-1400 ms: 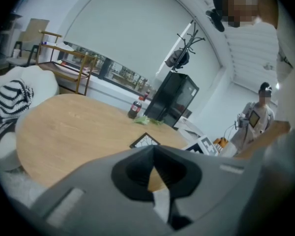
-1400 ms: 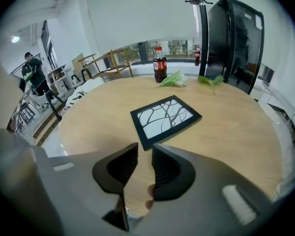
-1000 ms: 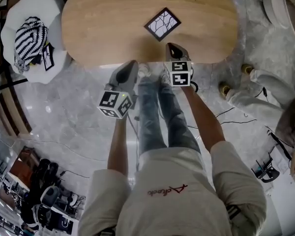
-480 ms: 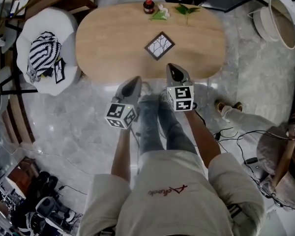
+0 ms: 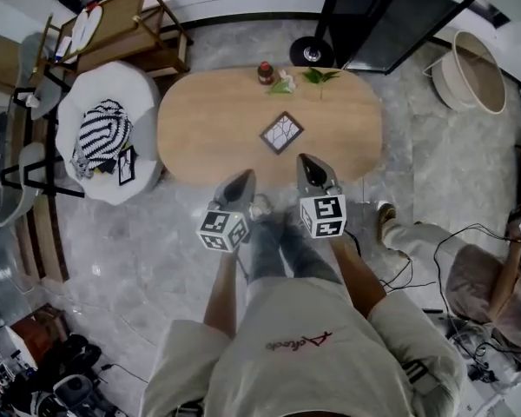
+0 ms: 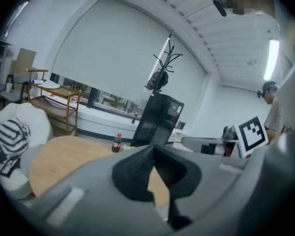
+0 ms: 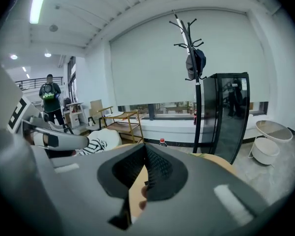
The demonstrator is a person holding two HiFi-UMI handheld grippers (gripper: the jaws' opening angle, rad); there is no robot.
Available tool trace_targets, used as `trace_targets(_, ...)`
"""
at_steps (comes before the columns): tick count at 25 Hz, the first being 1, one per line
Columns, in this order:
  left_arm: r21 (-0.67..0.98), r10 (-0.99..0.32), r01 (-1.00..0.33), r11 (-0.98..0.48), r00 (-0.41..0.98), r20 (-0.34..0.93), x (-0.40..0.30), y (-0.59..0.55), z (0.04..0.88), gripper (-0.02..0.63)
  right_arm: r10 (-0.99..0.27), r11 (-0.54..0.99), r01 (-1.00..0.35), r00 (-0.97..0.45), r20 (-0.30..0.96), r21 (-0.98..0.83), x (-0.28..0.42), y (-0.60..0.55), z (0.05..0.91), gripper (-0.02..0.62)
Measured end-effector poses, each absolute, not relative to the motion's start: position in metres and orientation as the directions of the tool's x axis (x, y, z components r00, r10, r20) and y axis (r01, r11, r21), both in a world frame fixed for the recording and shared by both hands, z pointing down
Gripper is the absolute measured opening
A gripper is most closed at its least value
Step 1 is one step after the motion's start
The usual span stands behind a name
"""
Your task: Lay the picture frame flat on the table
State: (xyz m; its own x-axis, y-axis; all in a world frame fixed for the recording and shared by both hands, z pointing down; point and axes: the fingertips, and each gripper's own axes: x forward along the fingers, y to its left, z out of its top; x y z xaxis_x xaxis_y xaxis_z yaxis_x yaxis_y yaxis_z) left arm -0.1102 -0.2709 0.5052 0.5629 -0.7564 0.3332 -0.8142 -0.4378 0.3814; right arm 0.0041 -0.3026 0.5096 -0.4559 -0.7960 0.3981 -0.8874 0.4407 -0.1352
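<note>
The square, dark-rimmed picture frame (image 5: pixel 281 133) w/ a white cracked pattern lies flat on the oval light-wood table (image 5: pixel 200 120), approx. in its centre, a bit toward the near edge. Both tools are held in the air at the table's near side and touch nothing. The grey left gripper (image 5: pixel 244 179) is at 7 o'clock from the frame, the grey right gripper (image 5: pixel 306 161) at 5 o'clock. In each gripper view the jaws are pressed together, w/ nothing btw. them. At the table's 12 o'clock edge stand a small dark bottle w/ red cap (image 5: pixel 265 73) and green leaves (image 5: pixel 319 76). At 9 o'clock of the table is a white round armchair (image 5: pixel 113 85) w/ a black-white striped cloth (image 5: pixel 104 137).
</note>
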Motion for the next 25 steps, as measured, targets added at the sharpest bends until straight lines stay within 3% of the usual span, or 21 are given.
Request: trace_targets(25, 0.268, -0.848, -0.858, -0.439, 0.494, 0.191, -0.090, -0.265, 0.360, -0.002, -0.849, 0.469, -0.879, -0.476, 0.229, -0.089, 0.064, -0.276, 0.348, 0.003)
